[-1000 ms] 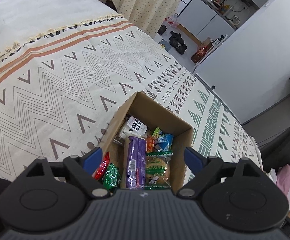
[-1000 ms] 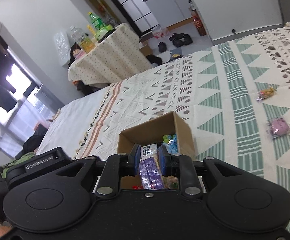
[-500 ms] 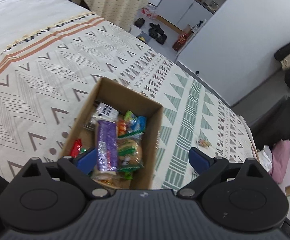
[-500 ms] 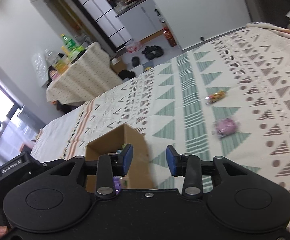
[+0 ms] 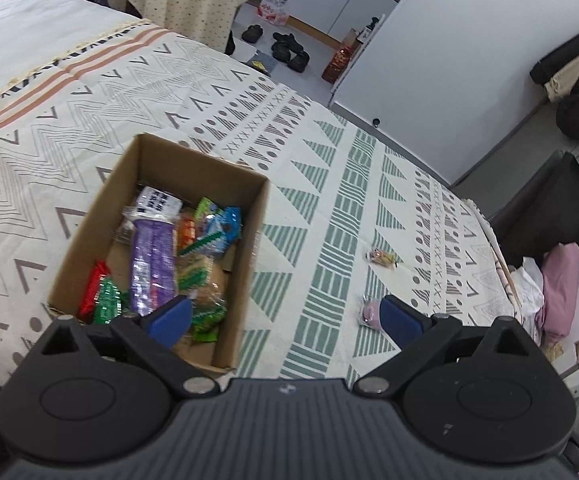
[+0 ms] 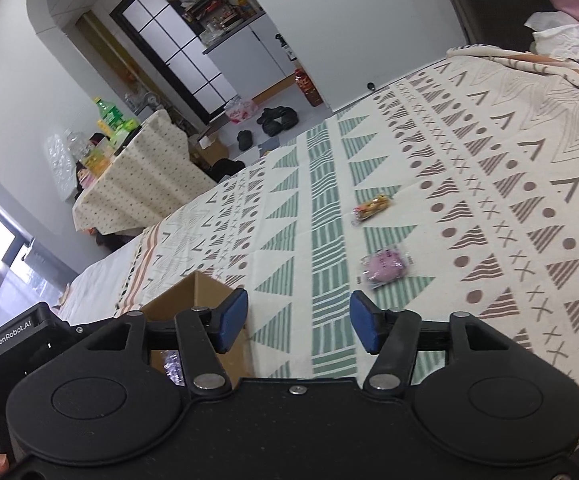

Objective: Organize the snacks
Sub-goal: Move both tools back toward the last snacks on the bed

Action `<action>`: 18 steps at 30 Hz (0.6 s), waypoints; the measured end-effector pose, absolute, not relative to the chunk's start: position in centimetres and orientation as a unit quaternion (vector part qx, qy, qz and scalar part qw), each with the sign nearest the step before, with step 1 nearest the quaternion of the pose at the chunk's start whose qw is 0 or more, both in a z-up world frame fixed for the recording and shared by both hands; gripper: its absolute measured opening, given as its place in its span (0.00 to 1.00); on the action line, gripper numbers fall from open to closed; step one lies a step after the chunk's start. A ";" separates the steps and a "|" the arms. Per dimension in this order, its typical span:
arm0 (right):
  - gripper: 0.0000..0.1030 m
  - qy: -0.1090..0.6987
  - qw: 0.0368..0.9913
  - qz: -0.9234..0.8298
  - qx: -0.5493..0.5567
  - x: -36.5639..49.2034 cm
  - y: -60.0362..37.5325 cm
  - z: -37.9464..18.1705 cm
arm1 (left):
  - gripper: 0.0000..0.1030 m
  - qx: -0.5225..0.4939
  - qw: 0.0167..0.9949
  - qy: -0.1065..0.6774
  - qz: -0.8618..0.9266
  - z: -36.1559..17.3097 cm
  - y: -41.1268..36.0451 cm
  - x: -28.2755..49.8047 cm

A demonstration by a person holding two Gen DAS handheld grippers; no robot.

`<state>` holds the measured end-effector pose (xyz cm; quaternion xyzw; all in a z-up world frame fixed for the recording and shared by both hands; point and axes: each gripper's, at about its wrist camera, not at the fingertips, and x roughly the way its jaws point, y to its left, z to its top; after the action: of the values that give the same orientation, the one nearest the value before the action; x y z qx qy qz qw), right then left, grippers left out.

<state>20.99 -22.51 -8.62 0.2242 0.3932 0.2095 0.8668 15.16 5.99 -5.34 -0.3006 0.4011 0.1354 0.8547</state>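
My right tool [image 6: 297, 322], jaws just widened and empty, aims at the crinkly pink-wrapped round snack [image 6: 385, 266] lying just ahead and slightly right on the patterned bedspread [image 6: 489, 168]. My left tool [image 5: 285, 316], spread wide and empty, overlaps the open brown cardboard box [image 5: 193, 168] of packets; a small yellow-red wrapped sweet [image 6: 371, 208] lies farther on.
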 end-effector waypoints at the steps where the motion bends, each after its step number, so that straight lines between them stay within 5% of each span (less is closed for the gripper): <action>1: 0.59 0.393 0.867 0.209 0.224 21.1 -22.8 -8.8 | 0.97 -0.297 0.855 0.403 0.136 -5.4 5.7 15.4; 12: 1.00 0.380 0.881 0.211 0.187 22.4 -23.7 -10.2 | 1.00 -0.297 0.848 0.423 0.118 -7.6 3.2 18.8; 18: 1.00 0.379 0.883 0.213 0.177 23.6 -24.0 -11.8 | 1.00 -0.276 0.845 0.443 0.118 -9.1 1.8 20.4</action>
<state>23.57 -24.02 -11.82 0.1766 0.3786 0.2125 0.8833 20.45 1.75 -9.10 -0.2755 0.4426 0.1176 0.8452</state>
